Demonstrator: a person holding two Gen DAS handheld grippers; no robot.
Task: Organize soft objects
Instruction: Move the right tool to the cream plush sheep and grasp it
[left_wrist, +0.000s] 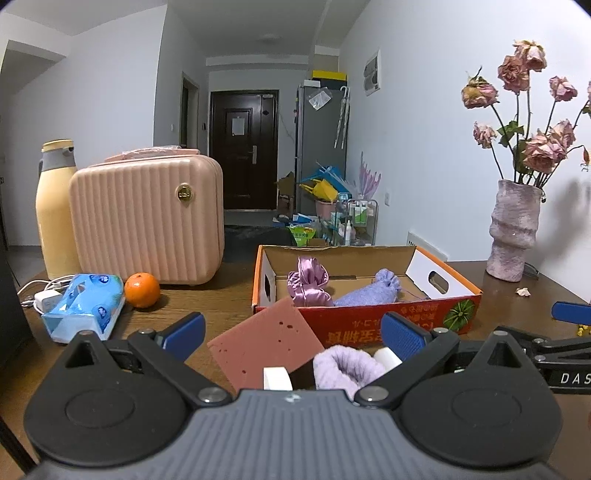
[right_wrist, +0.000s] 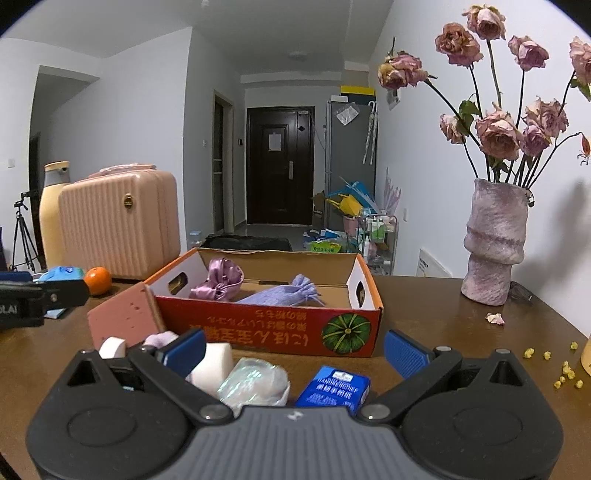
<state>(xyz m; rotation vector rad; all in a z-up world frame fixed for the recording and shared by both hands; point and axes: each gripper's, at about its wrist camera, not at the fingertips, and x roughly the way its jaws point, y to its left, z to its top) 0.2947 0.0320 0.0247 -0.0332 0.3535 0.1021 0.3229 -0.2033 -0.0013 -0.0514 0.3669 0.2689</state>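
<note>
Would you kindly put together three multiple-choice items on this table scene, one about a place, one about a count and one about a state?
1. Where does the pink sponge stand?
A. Inside the box
B. Outside the cardboard box, against its front left corner
C. On top of the suitcase

2. How many soft items lie inside the box?
A. Two
B. Four
C. None

3. What state is the right gripper in?
A. Shut on the blue tissue pack
B. Shut on the sponge
C. Open, holding nothing

Answers:
1. B, the sponge sits on the table, tilted at the box's outer corner.
2. A, only the satin pouch and the lilac drawstring bag show inside.
3. C, its blue pads stand wide apart above the blue tissue pack, gripping nothing.
</note>
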